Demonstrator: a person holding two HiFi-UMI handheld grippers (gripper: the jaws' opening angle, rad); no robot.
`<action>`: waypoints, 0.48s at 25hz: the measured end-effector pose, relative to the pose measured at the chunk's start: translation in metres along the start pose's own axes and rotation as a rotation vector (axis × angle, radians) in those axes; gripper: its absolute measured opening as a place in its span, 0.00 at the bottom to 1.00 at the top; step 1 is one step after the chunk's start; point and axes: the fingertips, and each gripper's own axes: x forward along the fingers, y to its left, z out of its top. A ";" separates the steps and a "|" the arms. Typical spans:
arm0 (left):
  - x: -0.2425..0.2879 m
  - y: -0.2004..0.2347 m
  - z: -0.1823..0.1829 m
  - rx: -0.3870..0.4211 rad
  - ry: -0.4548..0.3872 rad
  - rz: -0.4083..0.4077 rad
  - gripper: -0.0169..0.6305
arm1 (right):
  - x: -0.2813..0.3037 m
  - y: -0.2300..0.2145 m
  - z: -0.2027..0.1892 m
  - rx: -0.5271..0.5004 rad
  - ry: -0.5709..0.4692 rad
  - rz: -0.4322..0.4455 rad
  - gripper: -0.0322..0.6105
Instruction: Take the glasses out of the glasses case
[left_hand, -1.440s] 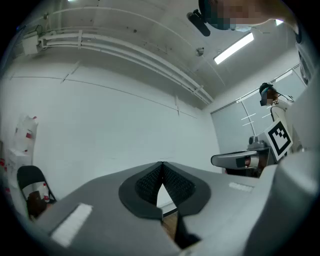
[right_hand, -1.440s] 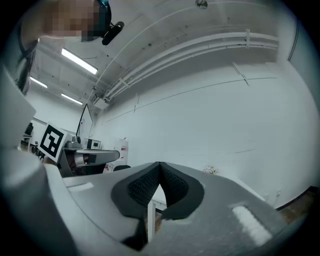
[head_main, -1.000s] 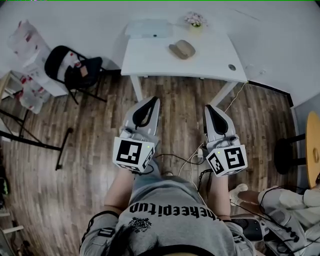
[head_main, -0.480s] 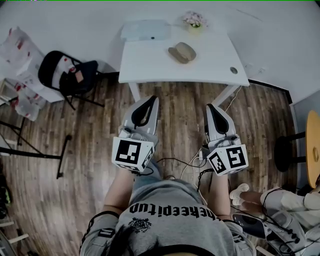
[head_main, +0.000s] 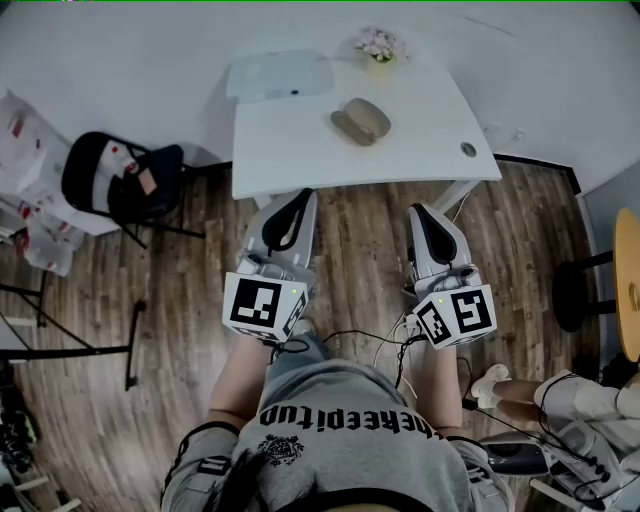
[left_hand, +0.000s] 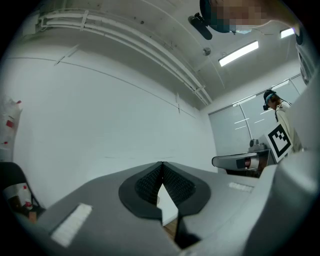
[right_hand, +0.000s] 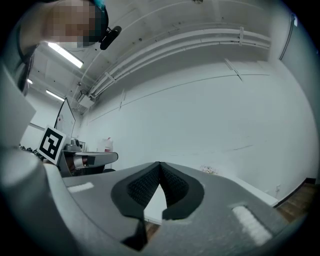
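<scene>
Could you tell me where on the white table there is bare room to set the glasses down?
The table is bare along its near edge, from the left corner to the cable hole, in front of the glasses case. Right of the case is free. The back edge is crowded: a flat grey device and a flower pot.

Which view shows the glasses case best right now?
The head view: the glasses case lies in full sight on the white table. Neither gripper view shows it, only wall and table edge.

Two grippers, one glasses case, one table
</scene>
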 end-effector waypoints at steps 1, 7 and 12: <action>0.005 0.005 0.000 0.000 -0.001 -0.007 0.06 | 0.007 -0.001 0.000 0.001 0.000 -0.006 0.05; 0.027 0.037 -0.002 -0.004 -0.002 -0.047 0.06 | 0.048 0.001 0.001 0.006 -0.007 -0.029 0.05; 0.040 0.065 -0.008 -0.011 0.014 -0.066 0.06 | 0.075 0.000 -0.005 0.012 0.000 -0.053 0.05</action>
